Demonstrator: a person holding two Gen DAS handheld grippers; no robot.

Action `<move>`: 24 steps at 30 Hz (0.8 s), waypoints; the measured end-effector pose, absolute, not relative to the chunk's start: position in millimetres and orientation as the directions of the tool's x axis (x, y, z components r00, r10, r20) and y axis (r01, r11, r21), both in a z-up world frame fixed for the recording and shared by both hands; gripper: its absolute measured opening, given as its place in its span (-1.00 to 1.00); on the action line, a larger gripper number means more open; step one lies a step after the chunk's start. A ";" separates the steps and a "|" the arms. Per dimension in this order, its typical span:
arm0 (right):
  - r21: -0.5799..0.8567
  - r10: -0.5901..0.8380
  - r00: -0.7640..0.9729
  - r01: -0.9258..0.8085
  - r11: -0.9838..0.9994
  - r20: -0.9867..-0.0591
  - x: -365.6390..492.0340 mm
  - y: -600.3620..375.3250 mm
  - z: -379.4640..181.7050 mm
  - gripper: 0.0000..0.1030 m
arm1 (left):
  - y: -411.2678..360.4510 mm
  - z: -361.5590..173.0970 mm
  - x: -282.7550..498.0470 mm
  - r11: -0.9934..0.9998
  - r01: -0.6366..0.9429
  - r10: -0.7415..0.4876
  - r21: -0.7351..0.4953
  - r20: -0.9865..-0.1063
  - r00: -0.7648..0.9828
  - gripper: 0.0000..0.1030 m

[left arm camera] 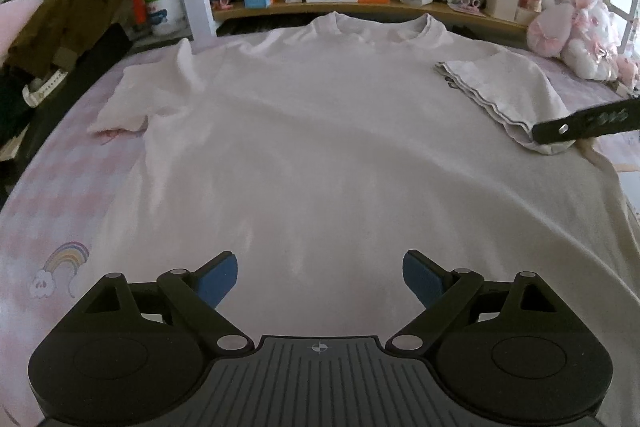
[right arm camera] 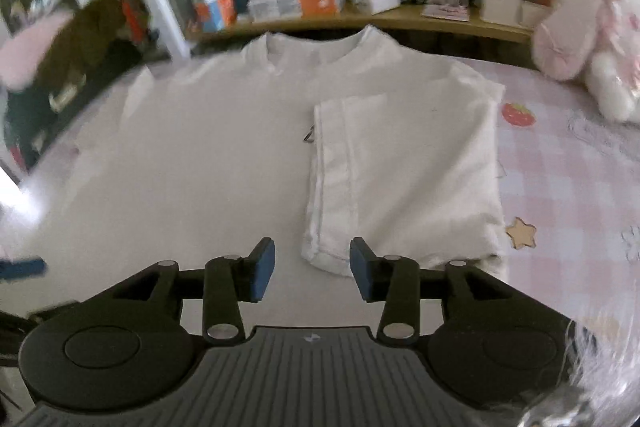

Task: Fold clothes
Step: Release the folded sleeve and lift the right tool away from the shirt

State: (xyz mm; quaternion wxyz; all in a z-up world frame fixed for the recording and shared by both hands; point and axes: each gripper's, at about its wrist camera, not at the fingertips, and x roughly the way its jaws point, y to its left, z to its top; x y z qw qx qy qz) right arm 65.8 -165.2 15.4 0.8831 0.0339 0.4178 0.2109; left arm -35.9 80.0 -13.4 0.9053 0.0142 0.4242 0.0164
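A white T-shirt lies flat on the bed, collar toward the bookshelf. Its right sleeve is folded inward over the body; the left sleeve lies spread out. My left gripper hovers open above the lower middle of the shirt, nothing between its blue pads. In the right wrist view the shirt fills the middle, and the folded sleeve lies just ahead. My right gripper stands open at the sleeve's lower corner, holding nothing. One of its black fingers enters the left wrist view from the right.
The bed has a pink checked sheet with a rainbow print. A wooden shelf with books and boxes runs behind the collar. A pink and white plush toy sits at back right. A brown jacket hangs at back left.
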 end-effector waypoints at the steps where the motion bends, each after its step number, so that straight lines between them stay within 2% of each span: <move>1: 0.239 0.389 0.578 -0.320 0.917 -0.718 66.5 -174.2 17.7 -0.24 | 79.5 -13.5 -36.3 0.999 -0.015 0.042 0.042 -0.768 0.639 0.79; 4: 0.212 0.313 0.617 -0.233 0.949 -0.722 92.1 -204.9 19.7 -0.24 | 77.9 -13.8 -37.7 0.999 -0.008 0.042 0.047 -0.769 0.638 0.79; 7: 0.264 0.286 0.616 -0.129 0.956 -0.734 137.2 -240.6 15.4 -0.24 | 75.4 -13.6 -39.8 0.998 0.000 0.045 0.059 -0.769 0.638 0.79; 15: 0.482 0.349 0.571 0.095 0.871 -0.743 240.1 -278.7 -3.4 -0.36 | 63.1 -11.4 -47.5 0.993 0.015 0.082 0.118 -0.769 0.634 0.79; 19: 0.481 0.332 0.554 0.144 0.865 -0.763 270.9 -280.7 -15.0 -0.57 | 58.2 -11.1 -47.3 0.992 0.016 0.089 0.128 -0.773 0.628 0.79; 21: 0.482 0.337 0.548 0.140 0.865 -0.766 278.1 -280.7 -19.1 -0.76 | 55.7 -11.1 -47.4 0.991 0.019 0.094 0.135 -0.776 0.624 0.79; 22: 0.469 0.334 0.543 0.127 0.874 -0.770 281.1 -279.6 -19.8 -0.92 | 55.1 -11.0 -47.6 0.990 0.018 0.098 0.139 -0.777 0.622 0.79; 24: 0.423 0.307 0.552 0.094 0.901 -0.775 285.6 -276.7 -17.6 -0.95 | 54.3 -10.4 -47.4 0.990 0.011 0.106 0.143 -0.778 0.619 0.79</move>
